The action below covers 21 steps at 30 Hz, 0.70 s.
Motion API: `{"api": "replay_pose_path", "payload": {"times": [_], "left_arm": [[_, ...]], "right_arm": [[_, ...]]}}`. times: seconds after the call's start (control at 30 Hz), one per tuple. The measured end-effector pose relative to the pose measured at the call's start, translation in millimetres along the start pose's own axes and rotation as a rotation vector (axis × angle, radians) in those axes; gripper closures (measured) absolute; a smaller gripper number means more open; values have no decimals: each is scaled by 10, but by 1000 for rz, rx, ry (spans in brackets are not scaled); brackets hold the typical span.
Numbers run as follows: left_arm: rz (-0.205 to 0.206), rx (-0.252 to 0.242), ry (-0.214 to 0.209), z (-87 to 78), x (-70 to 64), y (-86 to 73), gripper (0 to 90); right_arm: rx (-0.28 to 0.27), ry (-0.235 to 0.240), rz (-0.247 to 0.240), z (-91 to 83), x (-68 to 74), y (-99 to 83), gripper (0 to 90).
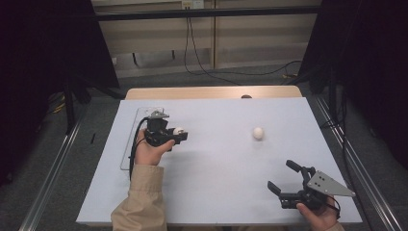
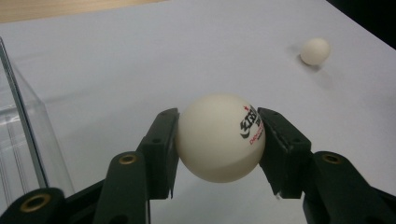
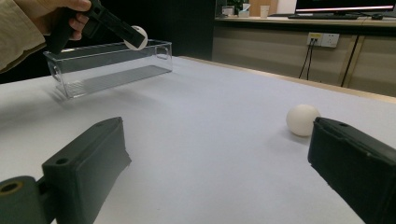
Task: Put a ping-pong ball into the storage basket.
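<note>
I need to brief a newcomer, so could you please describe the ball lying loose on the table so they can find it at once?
Start from the white table and look to its far right part, well away from the clear box at the left. There a small white ball rests alone on the surface. The other ball is held off the table in the left gripper; this one is untouched.

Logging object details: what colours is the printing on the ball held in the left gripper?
Black lettering with small red marks on the white ball, clearest in the left gripper view.
</note>
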State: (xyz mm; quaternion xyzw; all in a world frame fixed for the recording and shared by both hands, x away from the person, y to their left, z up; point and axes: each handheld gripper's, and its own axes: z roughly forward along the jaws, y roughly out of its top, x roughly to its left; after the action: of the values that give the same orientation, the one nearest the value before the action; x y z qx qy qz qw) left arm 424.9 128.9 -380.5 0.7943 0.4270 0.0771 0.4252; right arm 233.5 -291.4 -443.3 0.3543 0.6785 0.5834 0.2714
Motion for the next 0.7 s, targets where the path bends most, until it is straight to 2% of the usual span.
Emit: {"api": "replay_pose_path", "payload": {"times": [0.57,0.6,0.63,0.7], "left_arm": [[-12,-18,42,-81,74,-11,510],[2,-9,45,-92,91,-10,509],[-16,-19,44,-91,85,-13,509],[-13,-18,48,-100,94,-12,509]], "right_arm": [[0,2,-1,2,0,1,38],[0,2,-2,2,-1,1,38],[0,1,-1,2,-2,0,38],[0,1,-1,2,-2,0,38]]}}
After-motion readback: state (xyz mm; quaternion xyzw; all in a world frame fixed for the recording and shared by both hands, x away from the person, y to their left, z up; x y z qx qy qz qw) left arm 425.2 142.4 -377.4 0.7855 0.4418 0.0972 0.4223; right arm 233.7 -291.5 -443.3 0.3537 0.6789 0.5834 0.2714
